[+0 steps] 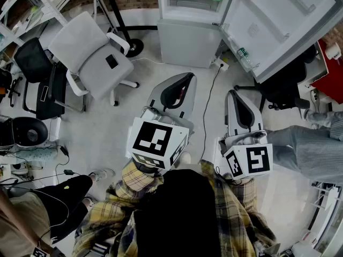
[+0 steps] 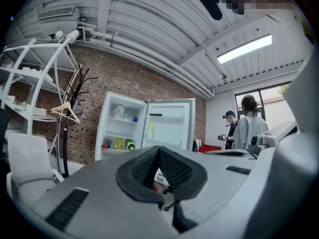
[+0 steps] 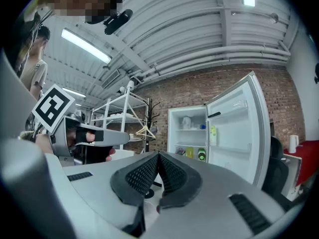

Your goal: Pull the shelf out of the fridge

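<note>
A white fridge point(image 1: 188, 15) stands open at the top of the head view, its door point(image 1: 278, 20) swung out to the right. Its shelves point(image 2: 119, 120) carry bottles and a bag in the left gripper view, and the lower shelf point(image 3: 192, 158) shows in the right gripper view. My left gripper point(image 1: 179, 90) and right gripper point(image 1: 241, 108) are held side by side well short of the fridge, both shut with nothing between the pads. The black pads point(image 2: 159, 166) meet in the left gripper view, and the pads point(image 3: 158, 171) meet in the right one too.
A white office chair point(image 1: 94, 58) stands left of the fridge, dark chairs point(image 1: 37, 79) further left. A cable point(image 1: 206, 116) runs across the floor to a socket strip point(image 1: 221, 64). A person's leg point(image 1: 305, 143) is at the right. A coat rack point(image 2: 75, 108) and white shelving point(image 2: 30, 83) stand left of the fridge.
</note>
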Motion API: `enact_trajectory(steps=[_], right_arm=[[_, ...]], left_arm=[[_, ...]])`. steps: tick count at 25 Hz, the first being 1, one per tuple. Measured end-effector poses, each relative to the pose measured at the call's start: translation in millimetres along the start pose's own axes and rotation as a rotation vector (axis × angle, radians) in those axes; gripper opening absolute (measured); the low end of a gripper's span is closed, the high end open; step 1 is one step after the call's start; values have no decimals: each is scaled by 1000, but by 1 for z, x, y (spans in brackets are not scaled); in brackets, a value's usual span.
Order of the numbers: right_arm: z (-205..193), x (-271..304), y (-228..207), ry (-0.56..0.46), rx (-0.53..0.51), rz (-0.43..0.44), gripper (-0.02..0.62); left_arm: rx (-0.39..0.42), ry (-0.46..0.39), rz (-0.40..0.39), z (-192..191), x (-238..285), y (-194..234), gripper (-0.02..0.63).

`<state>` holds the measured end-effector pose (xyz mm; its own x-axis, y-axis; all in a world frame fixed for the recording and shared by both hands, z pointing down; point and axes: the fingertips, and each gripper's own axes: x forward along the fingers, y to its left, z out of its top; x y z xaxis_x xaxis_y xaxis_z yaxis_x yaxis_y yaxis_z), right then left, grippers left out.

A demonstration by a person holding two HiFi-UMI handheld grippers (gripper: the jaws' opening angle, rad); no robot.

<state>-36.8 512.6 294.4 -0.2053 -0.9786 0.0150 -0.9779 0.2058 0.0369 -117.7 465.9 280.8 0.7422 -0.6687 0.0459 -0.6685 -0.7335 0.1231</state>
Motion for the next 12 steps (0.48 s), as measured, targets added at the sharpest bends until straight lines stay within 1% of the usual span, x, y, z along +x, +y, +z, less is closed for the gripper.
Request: enact_trajectory(steps=[12], right_arm=[[-1, -4, -9, -13, 8, 6, 17]], left_arm=[[17, 6, 9, -4, 2, -11, 2]])
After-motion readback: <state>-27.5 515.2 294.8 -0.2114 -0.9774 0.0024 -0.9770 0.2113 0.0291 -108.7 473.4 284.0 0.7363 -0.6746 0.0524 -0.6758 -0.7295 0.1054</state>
